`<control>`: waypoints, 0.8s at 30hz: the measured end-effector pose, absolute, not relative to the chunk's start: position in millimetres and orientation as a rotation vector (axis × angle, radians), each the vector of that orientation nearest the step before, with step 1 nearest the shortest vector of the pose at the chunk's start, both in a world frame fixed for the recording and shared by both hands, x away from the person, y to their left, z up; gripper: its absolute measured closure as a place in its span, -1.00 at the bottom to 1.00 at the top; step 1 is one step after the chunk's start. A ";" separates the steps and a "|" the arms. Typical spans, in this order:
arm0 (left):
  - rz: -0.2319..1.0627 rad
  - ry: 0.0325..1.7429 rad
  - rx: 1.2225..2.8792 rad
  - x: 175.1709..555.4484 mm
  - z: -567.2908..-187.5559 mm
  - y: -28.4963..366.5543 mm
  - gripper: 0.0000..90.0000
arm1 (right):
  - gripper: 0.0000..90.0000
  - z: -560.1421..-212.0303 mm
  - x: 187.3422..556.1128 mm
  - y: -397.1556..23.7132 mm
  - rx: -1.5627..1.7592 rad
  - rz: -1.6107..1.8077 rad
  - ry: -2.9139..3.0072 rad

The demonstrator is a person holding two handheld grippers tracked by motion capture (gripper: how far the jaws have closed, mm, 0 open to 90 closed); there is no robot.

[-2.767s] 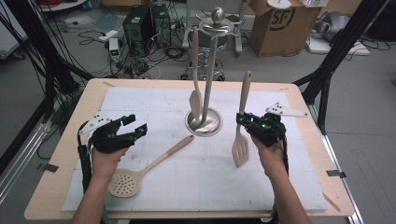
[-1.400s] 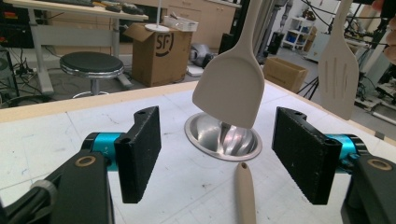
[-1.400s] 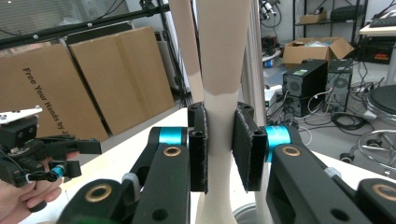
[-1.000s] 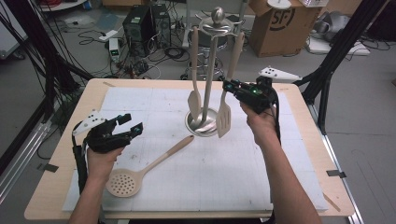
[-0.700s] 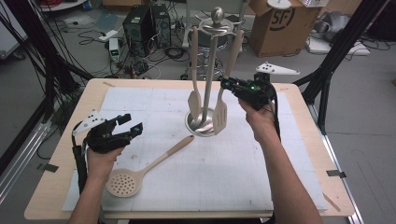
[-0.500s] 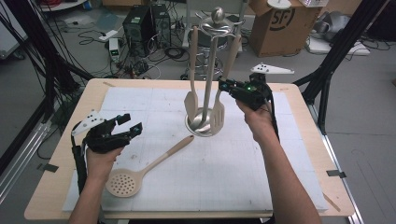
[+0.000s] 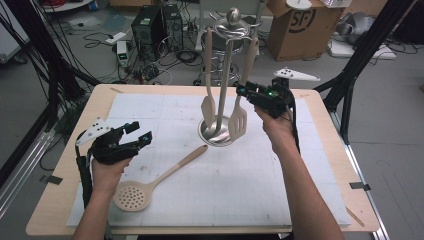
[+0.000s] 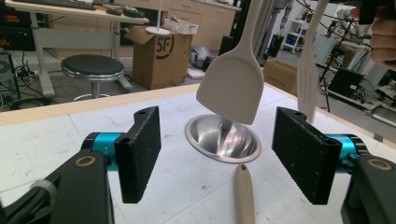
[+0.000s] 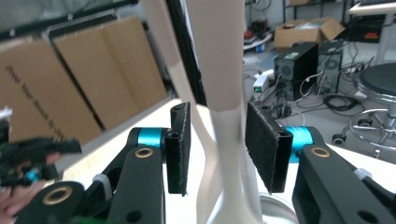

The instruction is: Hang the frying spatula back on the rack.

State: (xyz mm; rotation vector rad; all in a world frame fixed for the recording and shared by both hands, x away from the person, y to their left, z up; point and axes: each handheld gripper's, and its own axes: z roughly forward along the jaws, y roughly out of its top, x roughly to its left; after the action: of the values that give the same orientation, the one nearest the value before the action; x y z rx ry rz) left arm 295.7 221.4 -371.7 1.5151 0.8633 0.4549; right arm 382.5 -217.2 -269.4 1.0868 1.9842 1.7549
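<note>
The left gripper [image 7: 131, 134] sat low at the left of the table [image 7: 320, 150], jaws spread with nothing between them, pointing across the white mat [image 7: 260, 185] toward the stand; the skimmer [image 7: 155, 181] lay on the mat just beside it, untouched, its handle tip nosing up between those open jaws in the left gripper view; at the centre the utensil stand [image 7: 223, 85] carried the solid turner [image 8: 231, 87] hanging over its steel base [image 8: 222, 138], and the slotted turner [image 7: 238, 120] hung beside it from the right-hand hook; at the right, the right gripper [image 7: 246, 92] was up at that slotted turner's handle [image 9: 219, 60], and its jaws had just been opening, the handle between them with a gap at each pad; the danger from here, I'd judge, was the retreat; a pad dragging the handle sideways could swing the turner off its hook or rock the stand; a hook only half caught would drop it onto the base.
</note>
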 end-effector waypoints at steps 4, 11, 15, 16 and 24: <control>0.455 0.863 1.515 295.7 -371.6 221.6 -0.26 | 0.21 -267.7 382.6 -223.7 1.116 1.784 1.929; 0.453 0.863 1.516 295.9 -371.9 220.8 -0.26 | 0.24 -259.9 377.9 -236.6 1.107 1.854 1.784; 0.450 0.863 1.517 296.2 -372.3 220.4 -0.26 | 0.39 -252.3 372.2 -243.5 1.071 1.932 1.668; 0.452 0.865 1.518 296.4 -372.5 220.3 -0.26 | 0.46 -250.8 371.4 -244.6 1.060 1.946 1.653; 0.451 0.866 1.519 296.6 -372.7 220.6 -0.26 | 1.00 -233.9 373.1 -251.5 1.025 2.111 1.561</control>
State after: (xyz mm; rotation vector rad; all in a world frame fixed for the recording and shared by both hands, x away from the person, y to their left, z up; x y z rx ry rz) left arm 296.6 220.6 -372.7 1.5187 0.8655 0.4511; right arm 373.1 -251.5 -233.9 1.0247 1.5614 2.1106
